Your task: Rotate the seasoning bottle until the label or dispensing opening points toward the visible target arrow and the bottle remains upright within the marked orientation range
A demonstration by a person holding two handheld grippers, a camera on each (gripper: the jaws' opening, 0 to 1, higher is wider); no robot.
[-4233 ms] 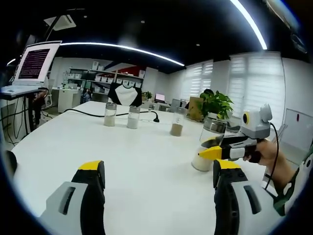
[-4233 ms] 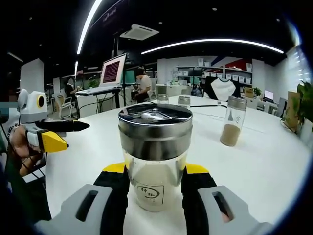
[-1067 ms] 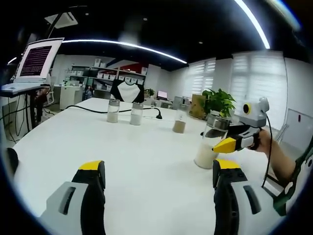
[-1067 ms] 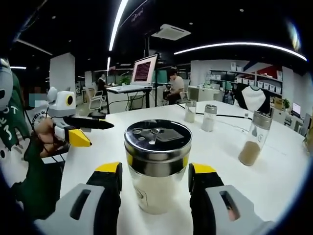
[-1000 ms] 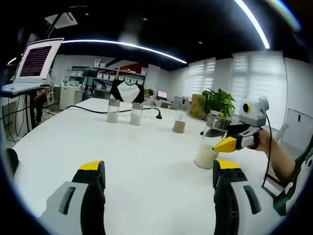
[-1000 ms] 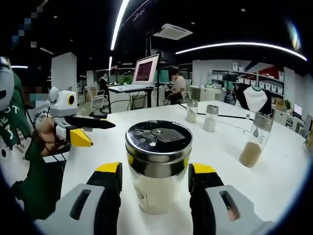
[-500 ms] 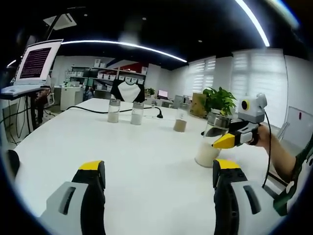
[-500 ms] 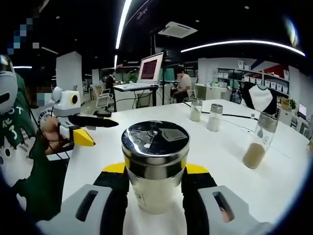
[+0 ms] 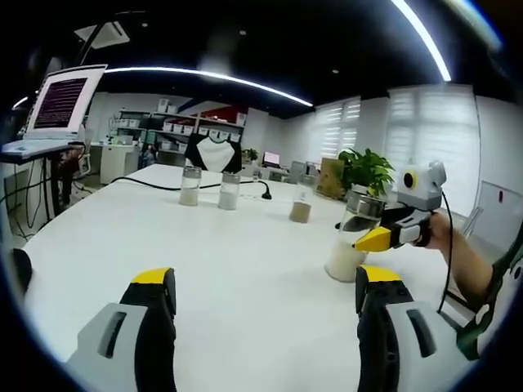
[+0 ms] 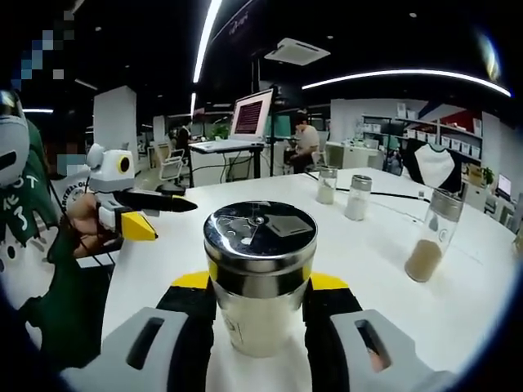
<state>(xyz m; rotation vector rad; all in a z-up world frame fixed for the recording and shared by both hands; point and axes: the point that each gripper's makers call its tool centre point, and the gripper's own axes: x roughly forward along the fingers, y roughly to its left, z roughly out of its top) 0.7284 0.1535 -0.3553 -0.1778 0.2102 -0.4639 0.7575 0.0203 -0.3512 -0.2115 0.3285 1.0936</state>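
Right gripper view: right gripper (image 10: 259,314), yellow-tipped jaws pressed against both sides of the clear glass seasoning bottle with brushed steel shaker lid (image 10: 260,278), standing upright on the white table (image 10: 368,253). Small label low on the glass, facing the camera. Left gripper (image 9: 260,302) spread wide over bare tabletop, holding nothing. In left gripper view the same bottle (image 9: 353,243) stands at right, clamped. Three more glass shakers (image 9: 221,190) stand well apart farther back.
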